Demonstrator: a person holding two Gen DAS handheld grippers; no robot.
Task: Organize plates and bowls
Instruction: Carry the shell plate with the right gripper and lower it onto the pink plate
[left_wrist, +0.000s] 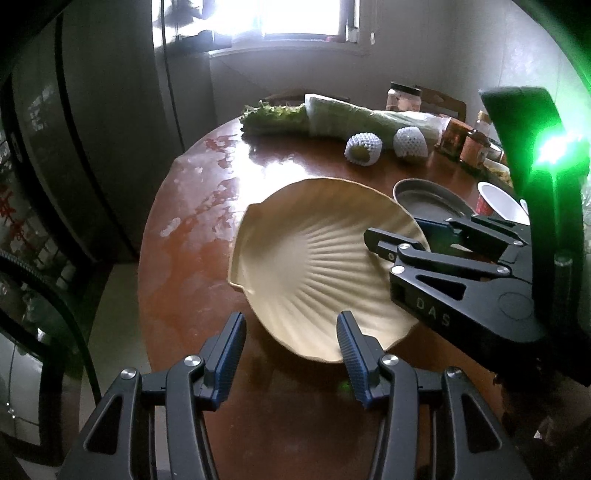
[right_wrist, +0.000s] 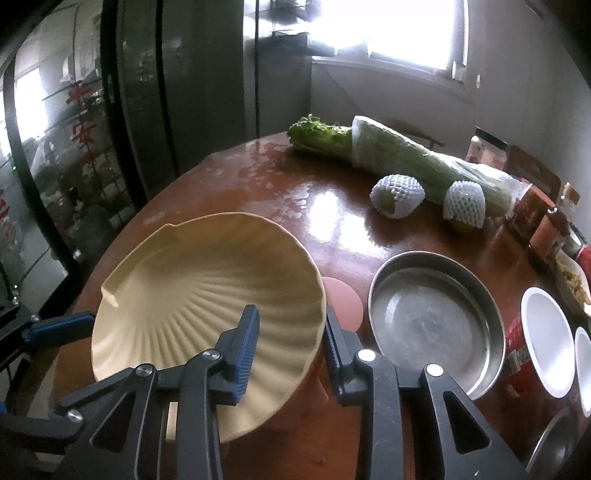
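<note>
I see bare room on the round brown wooden table (right_wrist: 258, 192) left of the produce | round steel pan (right_wrist: 436, 321) empty | cream shell-shaped ridged plate (right_wrist: 207, 295) tilted over a pink disc (right_wrist: 343, 302) | right gripper (right_wrist: 290, 347) straddles its rim, fingers apart | left gripper (left_wrist: 291, 350) apart, one finger (left_wrist: 351, 343) at the plate's near edge.

A home dining room: round wooden table (right_wrist: 332, 221) with vegetables (right_wrist: 388, 151), jars (right_wrist: 487, 149), beside a fridge (right_wrist: 192, 92)
</note>
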